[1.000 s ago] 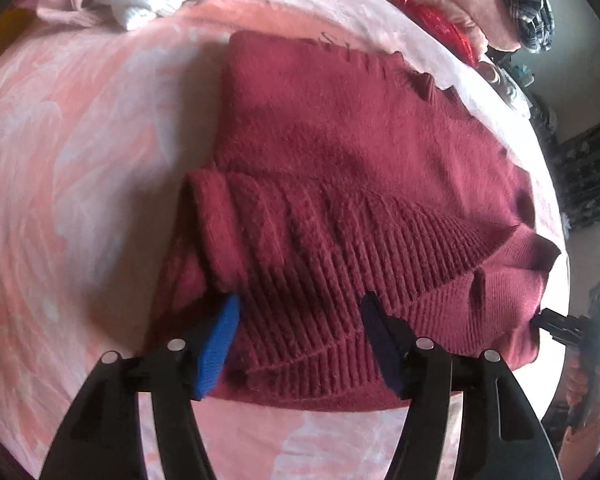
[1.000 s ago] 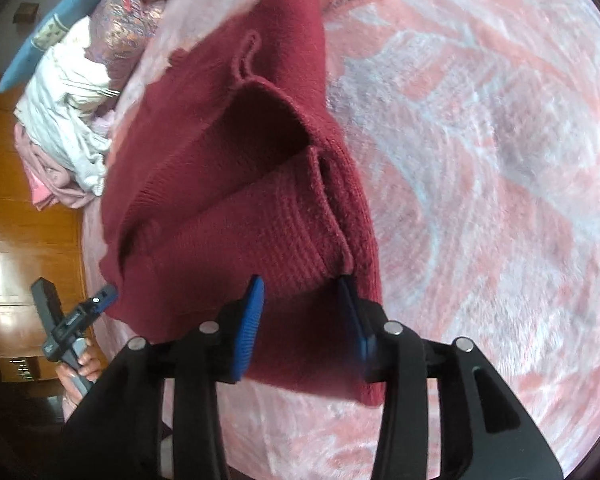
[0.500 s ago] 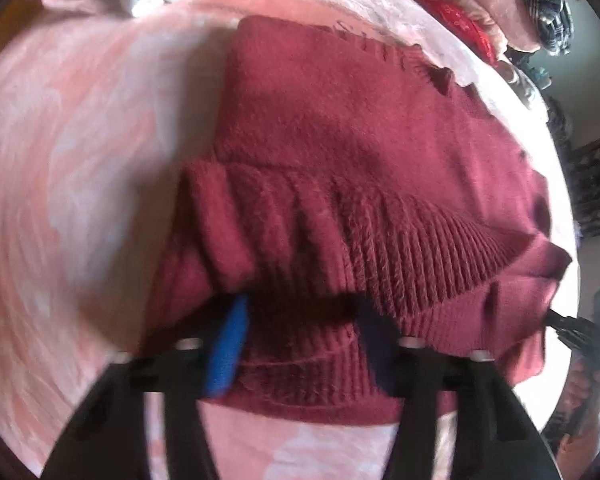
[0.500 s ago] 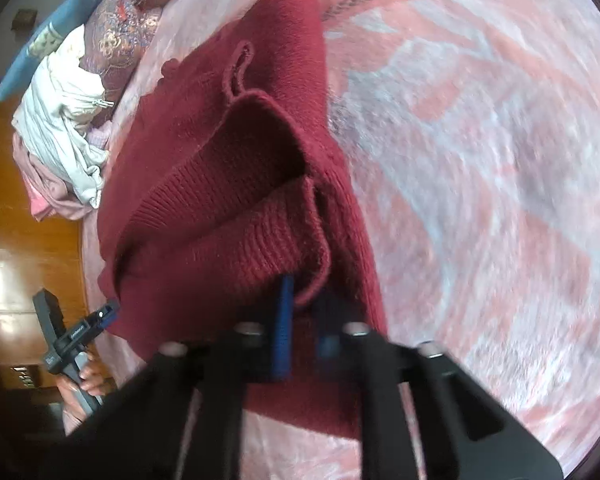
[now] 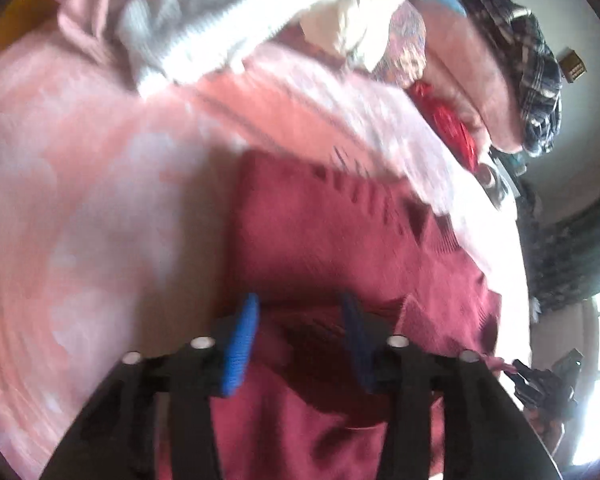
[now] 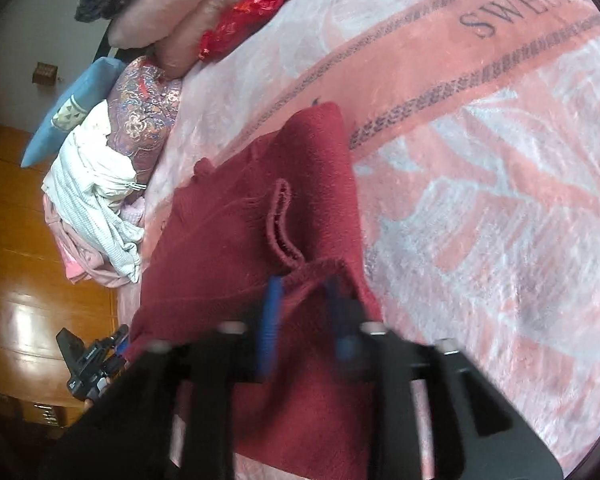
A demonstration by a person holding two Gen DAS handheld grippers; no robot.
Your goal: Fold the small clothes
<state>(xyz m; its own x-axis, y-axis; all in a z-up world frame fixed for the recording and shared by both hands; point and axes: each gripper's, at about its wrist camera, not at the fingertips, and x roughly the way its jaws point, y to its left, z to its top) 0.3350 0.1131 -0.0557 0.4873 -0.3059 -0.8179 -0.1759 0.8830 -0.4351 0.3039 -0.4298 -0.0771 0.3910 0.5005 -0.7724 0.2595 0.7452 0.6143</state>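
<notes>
My left gripper (image 5: 300, 340) and right gripper (image 6: 304, 320) both hang over the near edge of the maroon sweater (image 6: 260, 216), which lies partly folded on the pink bedspread (image 6: 480, 200). Both sets of jaws have just been opening, with knit between the blue pads, but motion blur keeps me from telling whether they pinch it. The heap of clothes (image 6: 96, 208) beyond is smeared in the left view and cut off.

Both views motion-blurred; red sweater (image 5: 324, 232) near hem hidden under left tongs (image 5: 298, 344); grip unclear.
</notes>
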